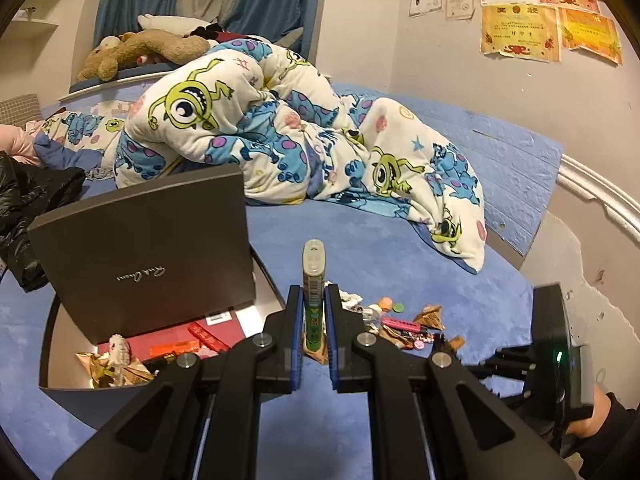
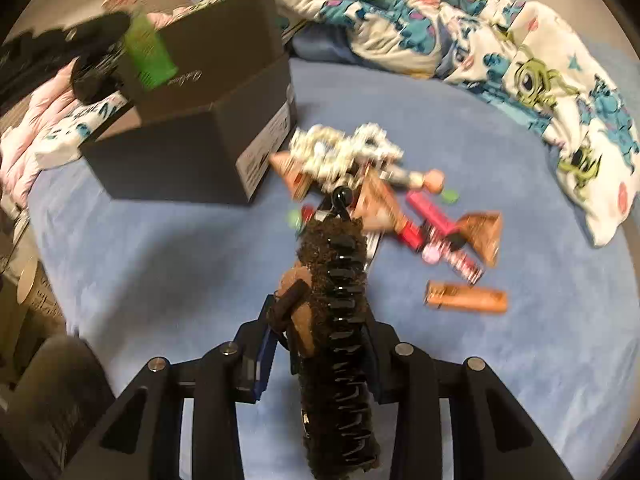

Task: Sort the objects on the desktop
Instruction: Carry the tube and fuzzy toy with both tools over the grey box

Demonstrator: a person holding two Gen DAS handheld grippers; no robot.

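Note:
My left gripper [image 1: 313,296] is shut on a green tube with a grey cap [image 1: 313,276], held upright above the blue bed cover, just right of the open dark box [image 1: 140,240]. In the right wrist view the tube [image 2: 149,54] hangs over the box [image 2: 192,160]. My right gripper [image 2: 320,320] is shut on a large brown furry hair claw with black teeth [image 2: 336,320], raised above the bed. A pile of small items [image 2: 384,200] lies beyond it: a pink tube [image 2: 430,212], an orange tube [image 2: 466,297], gold wrappers, a silvery beaded piece [image 2: 344,148].
The box holds red packets, a gold wrapper and a small plush [image 1: 120,350]. A rumpled cartoon blanket [image 1: 280,128] covers the bed's far side. Black clothing [image 1: 32,208] lies at the left. A wall with certificates [image 1: 520,32] stands at the right.

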